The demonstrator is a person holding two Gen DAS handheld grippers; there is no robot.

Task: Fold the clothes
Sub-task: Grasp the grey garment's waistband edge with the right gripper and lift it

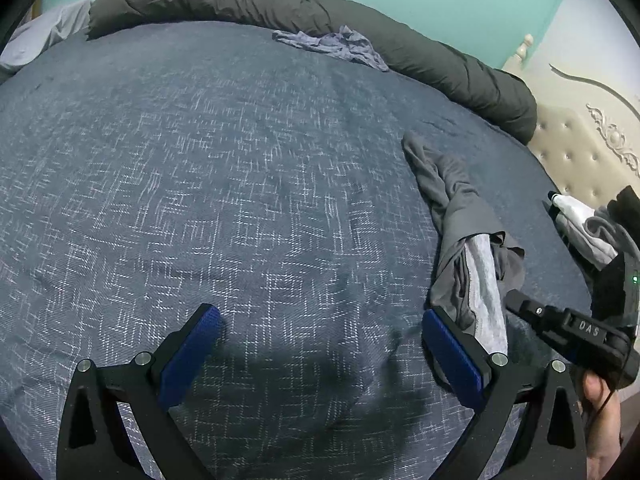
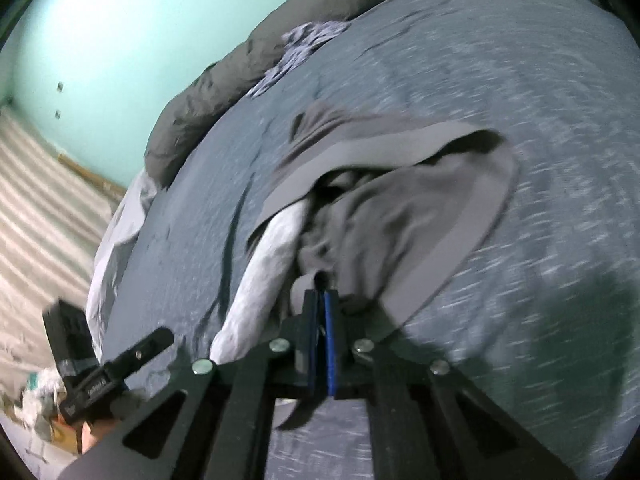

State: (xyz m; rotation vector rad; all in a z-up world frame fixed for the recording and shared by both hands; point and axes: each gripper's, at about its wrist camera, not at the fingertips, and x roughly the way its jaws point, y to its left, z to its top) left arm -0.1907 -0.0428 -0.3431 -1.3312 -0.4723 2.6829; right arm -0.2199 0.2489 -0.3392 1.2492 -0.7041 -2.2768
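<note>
Surface: a bed [image 1: 200, 160] under a blue-grey woven cover, against a teal wall; a padded headboard [image 1: 568, 152] is seen at the right edge.
Left gripper [image 1: 320, 344]: held low over bare cover, jaws spread wide, nothing between them.
Right gripper [image 2: 320, 312]: jaws closed together on a bunched edge of the grey garment [image 2: 360, 208]; the frame is motion-blurred.
Garment: crumpled, lying on the cover just right of the left gripper; a paler band runs round an opening, and a light-grey piece [image 2: 264, 272] is tucked in it. Whether that is lining or a second item cannot be told.
Step, as judged: the garment is being taken up or dragged by one edge, still unflattened; no fold is seen in it.
Next move, as judged: a second edge to be caught by the open left gripper, the cloth spread flat on the bare cover.
Further off: a small blue-grey cloth [image 1: 332, 46], also crumpled, by a rolled dark duvet [image 1: 280, 8] along the far edge.
In the way: nothing on the mid-bed.
</note>
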